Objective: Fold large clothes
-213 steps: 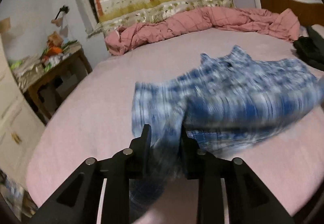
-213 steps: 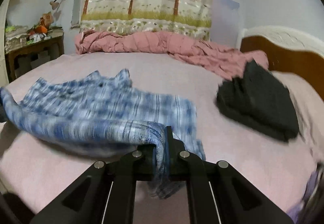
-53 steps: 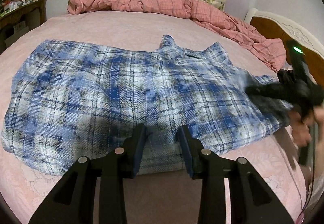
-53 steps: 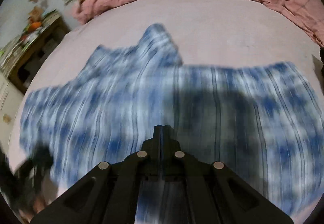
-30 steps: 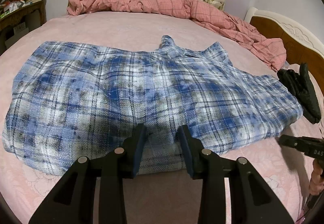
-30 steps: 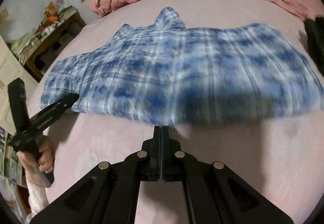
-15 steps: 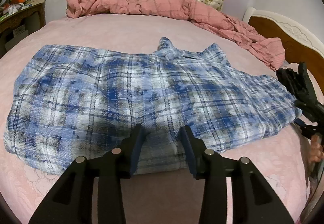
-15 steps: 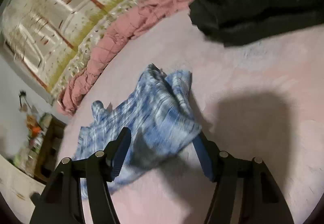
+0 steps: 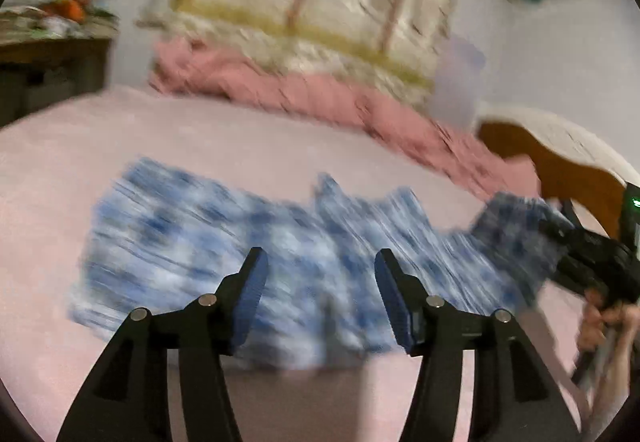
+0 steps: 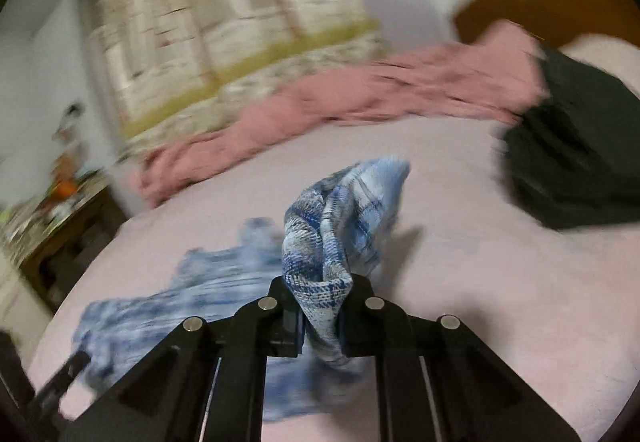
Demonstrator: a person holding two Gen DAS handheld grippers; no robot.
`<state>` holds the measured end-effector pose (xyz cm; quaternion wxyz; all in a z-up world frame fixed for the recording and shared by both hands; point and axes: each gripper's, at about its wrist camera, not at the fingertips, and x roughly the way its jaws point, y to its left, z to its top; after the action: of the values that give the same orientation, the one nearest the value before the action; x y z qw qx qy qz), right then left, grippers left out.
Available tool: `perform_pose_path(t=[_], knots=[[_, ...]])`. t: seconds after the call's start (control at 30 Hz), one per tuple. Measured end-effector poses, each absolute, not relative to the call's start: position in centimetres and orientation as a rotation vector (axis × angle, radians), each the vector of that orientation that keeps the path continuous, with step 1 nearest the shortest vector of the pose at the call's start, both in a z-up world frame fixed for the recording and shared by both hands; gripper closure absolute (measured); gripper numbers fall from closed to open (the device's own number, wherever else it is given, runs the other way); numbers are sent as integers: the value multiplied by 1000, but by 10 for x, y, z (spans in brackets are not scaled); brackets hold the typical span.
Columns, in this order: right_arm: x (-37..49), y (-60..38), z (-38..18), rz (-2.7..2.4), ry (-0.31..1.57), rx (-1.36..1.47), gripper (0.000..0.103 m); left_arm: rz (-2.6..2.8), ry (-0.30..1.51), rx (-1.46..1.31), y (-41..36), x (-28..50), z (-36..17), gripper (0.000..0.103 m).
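Closed further within the last half second, right gripper (image 10: 318, 316) now clenched on a bunched end of the plaid shirt (image 10: 340, 218), which half a second back lay flat on the bed between wide-standing jaws. Opened further over the same interval, left gripper (image 9: 318, 294) released, nothing pinched between its pads; shirt body (image 9: 248, 242) seen through the gap, lying beyond the tips, contact not evident. Both views smeared by motion, detail poor. Right end of the shirt raised off the sheet in the left wrist view, held at the far right by the right gripper (image 9: 576, 242) with the person's hand (image 9: 604, 322) below it. Remainder of the shirt flat on the pink bed sheet (image 9: 240, 146), collar pointing toward the crumpled pink quilt (image 9: 320, 98) at the far side. Dark garment (image 10: 576, 162) well apart, to the right of the shirt, near the wooden headboard (image 9: 568, 166). Side table (image 9: 52, 62) at the left edge, clutter on it unreadable. Step judged as start of a fold: one side picked up, ready to be carried across the body. Next move judged to call for carrying the held end over toward the opposite side, laying it down level, with the free gripper steadying or taking the near hem. Fold not yet made.
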<state>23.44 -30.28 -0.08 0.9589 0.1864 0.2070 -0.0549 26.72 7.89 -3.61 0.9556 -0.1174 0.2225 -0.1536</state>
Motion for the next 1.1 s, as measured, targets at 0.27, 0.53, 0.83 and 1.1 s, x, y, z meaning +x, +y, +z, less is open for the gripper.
perform_pose_path(t=[0.27, 0.53, 0.83, 1.1], knots=[[280, -165, -22, 166, 532, 187, 91, -249, 456, -278, 97, 274, -38, 47], [297, -147, -61, 276, 706, 205, 90, -228, 473, -251, 86, 274, -42, 46], [266, -150, -43, 430, 597, 199, 50, -219, 475, -259, 86, 274, -43, 41], [269, -167, -29, 56, 530, 67, 30, -99, 472, -292, 100, 275, -47, 32]])
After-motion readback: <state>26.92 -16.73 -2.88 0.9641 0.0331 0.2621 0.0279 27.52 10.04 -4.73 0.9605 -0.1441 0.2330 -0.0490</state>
